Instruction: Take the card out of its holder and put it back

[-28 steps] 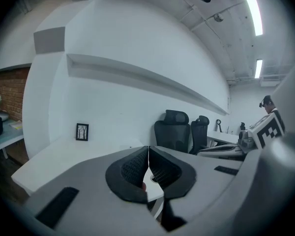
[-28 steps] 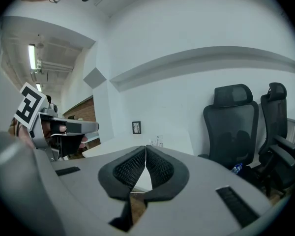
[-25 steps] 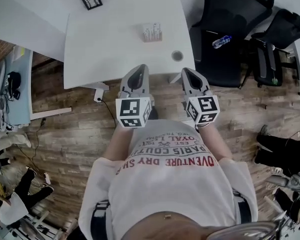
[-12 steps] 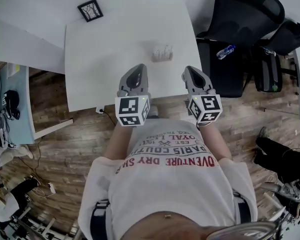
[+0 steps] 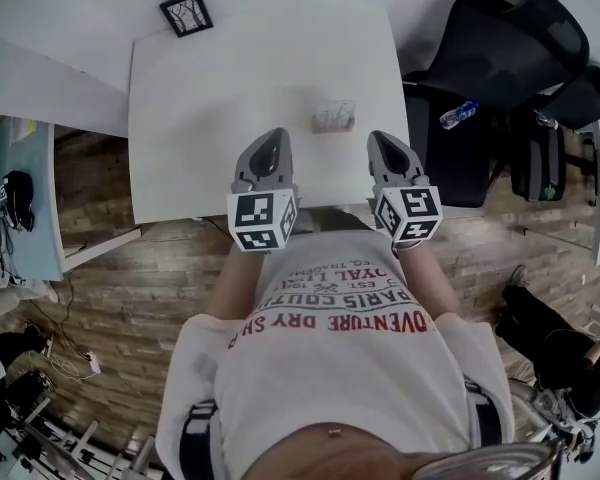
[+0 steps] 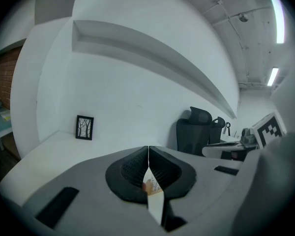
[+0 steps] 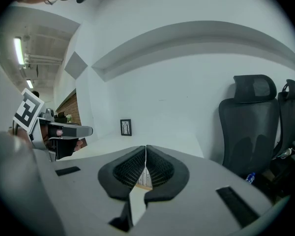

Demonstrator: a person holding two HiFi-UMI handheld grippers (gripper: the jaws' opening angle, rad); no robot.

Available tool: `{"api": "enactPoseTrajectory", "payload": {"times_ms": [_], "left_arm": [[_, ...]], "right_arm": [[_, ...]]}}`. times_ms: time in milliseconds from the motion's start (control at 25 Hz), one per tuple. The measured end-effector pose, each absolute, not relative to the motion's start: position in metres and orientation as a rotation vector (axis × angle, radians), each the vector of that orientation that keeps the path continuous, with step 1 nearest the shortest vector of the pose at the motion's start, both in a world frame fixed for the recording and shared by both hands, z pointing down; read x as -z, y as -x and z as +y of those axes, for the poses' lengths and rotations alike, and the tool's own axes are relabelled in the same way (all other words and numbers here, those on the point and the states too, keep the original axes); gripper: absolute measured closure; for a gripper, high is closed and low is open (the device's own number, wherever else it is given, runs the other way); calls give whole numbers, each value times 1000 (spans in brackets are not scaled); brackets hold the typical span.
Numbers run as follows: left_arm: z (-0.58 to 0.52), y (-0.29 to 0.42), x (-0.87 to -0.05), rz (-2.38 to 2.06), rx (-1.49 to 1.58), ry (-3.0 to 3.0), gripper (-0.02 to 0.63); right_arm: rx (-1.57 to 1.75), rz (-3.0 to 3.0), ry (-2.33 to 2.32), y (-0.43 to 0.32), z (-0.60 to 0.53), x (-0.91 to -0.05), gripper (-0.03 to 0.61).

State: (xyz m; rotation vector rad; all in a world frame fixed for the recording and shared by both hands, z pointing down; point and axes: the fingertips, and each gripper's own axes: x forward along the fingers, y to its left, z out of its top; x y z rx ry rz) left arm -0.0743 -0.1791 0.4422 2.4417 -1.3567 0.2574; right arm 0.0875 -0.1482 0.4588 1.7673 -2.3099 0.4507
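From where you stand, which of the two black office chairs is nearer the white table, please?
The office chair directly beside the table's right edge; the second chair stands behind it, farther to the right.

On table (image 5: pixel 200 118): card holder (image 5: pixel 333 117) front-right, picture frame (image 5: pixel 186 13) rear-left.

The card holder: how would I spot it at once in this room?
Find the white table. Near its right side stands the card holder, small and pale. Its only neighbour, the picture frame, is dark and sits at the far left corner.
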Motion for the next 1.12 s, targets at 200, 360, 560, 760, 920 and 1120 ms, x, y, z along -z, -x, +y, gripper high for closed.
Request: {"api": "enactPoseTrajectory", "payload": {"times_ms": [200, 360, 560, 760, 920, 1120], "left_arm": [[-192, 64, -450, -1408, -281, -2394, 589], [-201, 52, -458, -1442, -308, -2354, 589], [-209, 36, -469, -1423, -286, -2353, 589], [-217, 26, -484, -1401, -301, -2391, 589], [-217, 23, -499, -1399, -327, -2370, 589], [-224, 27, -514, -1418, -353, -2326, 589]], "right_arm": [[-474, -2353, -1664, -95, -173, -469, 552], [-479, -2403, -1537, -100, -189, -478, 552], [-504, -2434, -1350, -100, -197, -504, 551], [-458, -2466, -1167, -94, -212, -529, 500], [-459, -2493, -1011, -85, -220, -550, 403], [-446, -2546, -788, -75, -232, -567, 400]]}}
